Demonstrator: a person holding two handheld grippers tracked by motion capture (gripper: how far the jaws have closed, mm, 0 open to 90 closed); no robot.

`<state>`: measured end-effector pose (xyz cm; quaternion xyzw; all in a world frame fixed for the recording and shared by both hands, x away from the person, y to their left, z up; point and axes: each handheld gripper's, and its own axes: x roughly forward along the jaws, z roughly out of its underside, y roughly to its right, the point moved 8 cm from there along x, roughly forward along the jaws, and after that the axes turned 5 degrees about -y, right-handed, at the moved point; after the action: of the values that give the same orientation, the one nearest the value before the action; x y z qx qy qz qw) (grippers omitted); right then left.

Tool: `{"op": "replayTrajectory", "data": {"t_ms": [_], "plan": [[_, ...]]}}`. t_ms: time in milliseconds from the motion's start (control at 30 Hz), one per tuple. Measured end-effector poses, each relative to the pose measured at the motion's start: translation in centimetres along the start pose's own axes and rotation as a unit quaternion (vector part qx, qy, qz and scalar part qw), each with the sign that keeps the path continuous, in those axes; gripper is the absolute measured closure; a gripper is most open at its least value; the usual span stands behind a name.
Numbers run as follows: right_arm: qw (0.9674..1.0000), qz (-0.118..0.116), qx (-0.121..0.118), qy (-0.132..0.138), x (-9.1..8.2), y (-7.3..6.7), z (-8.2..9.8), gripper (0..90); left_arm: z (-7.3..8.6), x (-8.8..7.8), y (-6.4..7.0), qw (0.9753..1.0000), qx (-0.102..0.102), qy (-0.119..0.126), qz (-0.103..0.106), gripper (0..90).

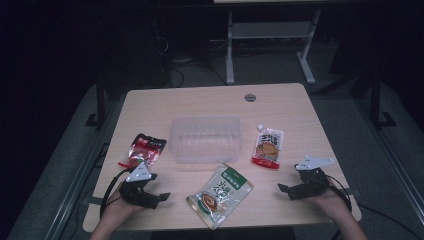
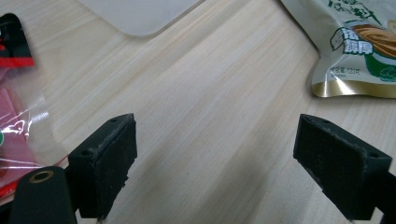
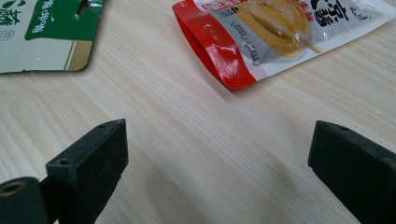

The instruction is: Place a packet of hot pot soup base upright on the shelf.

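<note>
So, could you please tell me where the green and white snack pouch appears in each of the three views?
High view: the green and white snack pouch lies at the table's near edge, between the two grippers, in front of the clear plastic tray.
Left gripper view: its gold-edged corner sits at upper right.
Right gripper view: its green end sits at upper left.
Shared landmark: the pale wooden table.

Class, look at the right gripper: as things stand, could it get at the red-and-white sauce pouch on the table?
Probably yes. The right gripper is open, and bare wooden table lies between its fingers and the red-and-white sauce pouch; nothing blocks the way.
</note>
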<state>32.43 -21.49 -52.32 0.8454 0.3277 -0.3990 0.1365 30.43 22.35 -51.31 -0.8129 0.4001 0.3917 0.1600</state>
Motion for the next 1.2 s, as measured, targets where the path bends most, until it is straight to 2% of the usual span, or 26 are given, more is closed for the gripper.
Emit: {"op": "replayTrajectory", "data": {"t_ms": [200,333,433,633,767,800,933,1000,1033,1200], "plan": [[1.0000,0.002,0.001,0.000,0.0,0.0,0.0,4.5,0.1,-0.1,0.1,1.0000,-0.003,-0.002,0.004,13.4],[1.0000,0.003,-0.001,0.001,-0.2,-0.1,0.0,4.6,-0.2,-0.5,-0.1,1.0000,-0.007,0.006,0.002,14.1],[1.0000,-0.002,-0.005,0.000,-0.2,-0.3,0.0,4.5,-0.2,-0.5,-0.5,0.9998,-0.019,0.002,0.000,14.5],[1.0000,-0.005,-0.007,0.002,-0.1,-0.5,-0.2,3.9,-0.2,-1.1,-1.6,0.9992,-0.035,-0.004,-0.020,14.5],[1.0000,-0.004,0.001,-0.003,0.1,-0.4,-0.1,2.5,-0.3,-1.8,-2.4,0.9986,-0.042,-0.005,-0.031,14.5],[1.0000,-0.007,0.000,-0.005,0.1,-0.5,0.0,2.5,-0.5,-2.2,-2.8,0.9980,-0.053,0.001,-0.035,14.5],[1.0000,-0.005,-0.005,-0.001,0.0,-0.6,-0.2,2.5,-0.7,-2.7,-3.5,0.9969,-0.065,0.008,-0.043,14.6],[1.0000,-0.006,-0.004,0.001,-0.1,-0.6,-0.2,2.5,-0.8,-3.2,-4.5,0.9959,-0.067,0.007,-0.061,14.6],[1.0000,-0.006,-0.004,0.001,-0.1,-0.6,-0.2,2.5,-0.8,-3.2,-4.5,0.9959,-0.067,0.007,-0.061,14.6],[1.0000,-0.008,-0.005,0.000,0.0,-0.7,-0.2,2.4,-1.2,-3.8,-6.1,0.9922,-0.092,0.026,-0.080,14.6]]}}
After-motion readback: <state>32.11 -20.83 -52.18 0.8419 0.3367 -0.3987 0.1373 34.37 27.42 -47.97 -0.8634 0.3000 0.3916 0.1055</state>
